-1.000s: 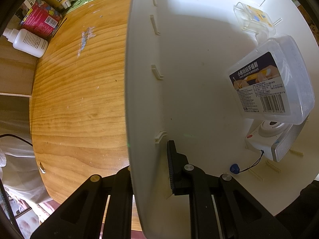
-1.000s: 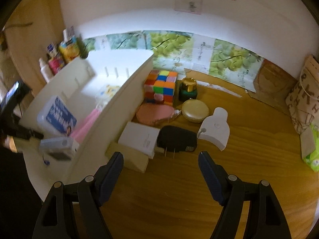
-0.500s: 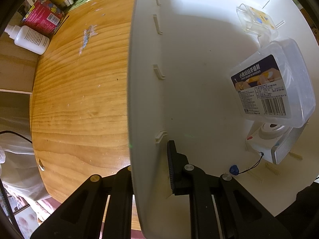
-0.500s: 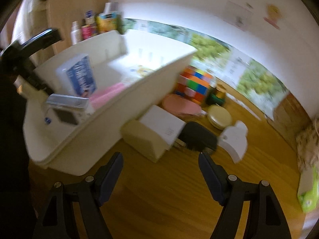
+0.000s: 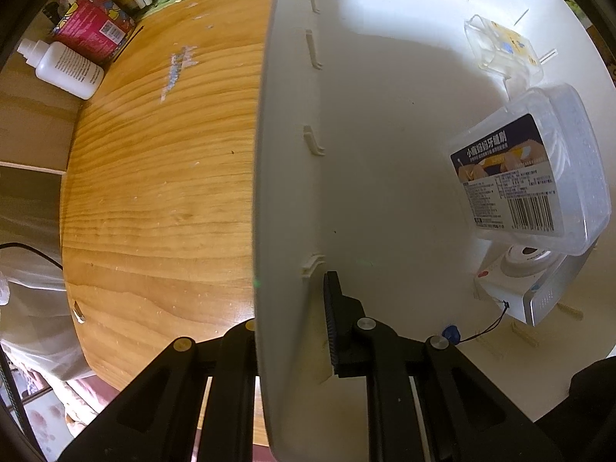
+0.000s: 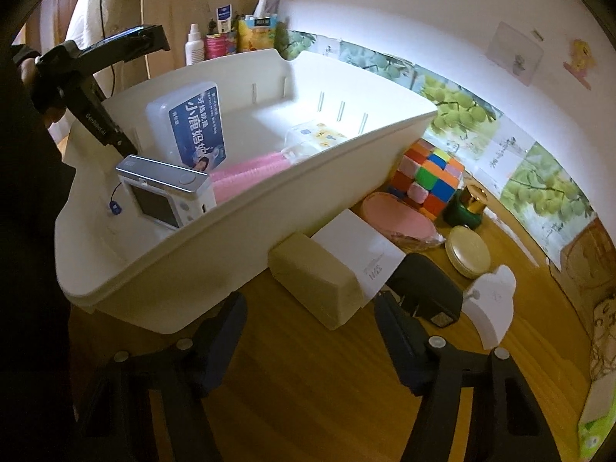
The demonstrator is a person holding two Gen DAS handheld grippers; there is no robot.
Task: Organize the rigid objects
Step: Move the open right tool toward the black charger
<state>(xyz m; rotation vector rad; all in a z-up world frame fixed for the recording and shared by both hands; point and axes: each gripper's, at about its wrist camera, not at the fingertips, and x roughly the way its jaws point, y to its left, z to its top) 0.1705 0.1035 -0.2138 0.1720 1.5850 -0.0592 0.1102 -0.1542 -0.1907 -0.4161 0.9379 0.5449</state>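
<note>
A white storage bin [image 6: 238, 246] stands on the wooden table. My left gripper [image 5: 292, 331] is shut on the bin's side wall [image 5: 285, 200], one finger inside and one outside. In the bin lie a clear floss box with a blue label [image 6: 192, 123], a small white camera [image 6: 165, 196], a pink item [image 6: 246, 173] and a small clear case [image 5: 504, 50]. My right gripper [image 6: 308, 327] is open and empty, just above the table before a beige block [image 6: 315, 285], a white box [image 6: 358, 250] and a black charger [image 6: 427, 288].
Beside the bin lie a colourful cube [image 6: 427, 177], a pink oval case [image 6: 400, 219], a green jar with gold lid [image 6: 467, 206], a round cream compact [image 6: 467, 252] and a white holder [image 6: 492, 300]. Bottles and boxes [image 6: 223, 38] stand at the back wall.
My right gripper has swung left and closer, so the bin and the beige block now loom larger. My left gripper keeps its hold on the bin wall.
</note>
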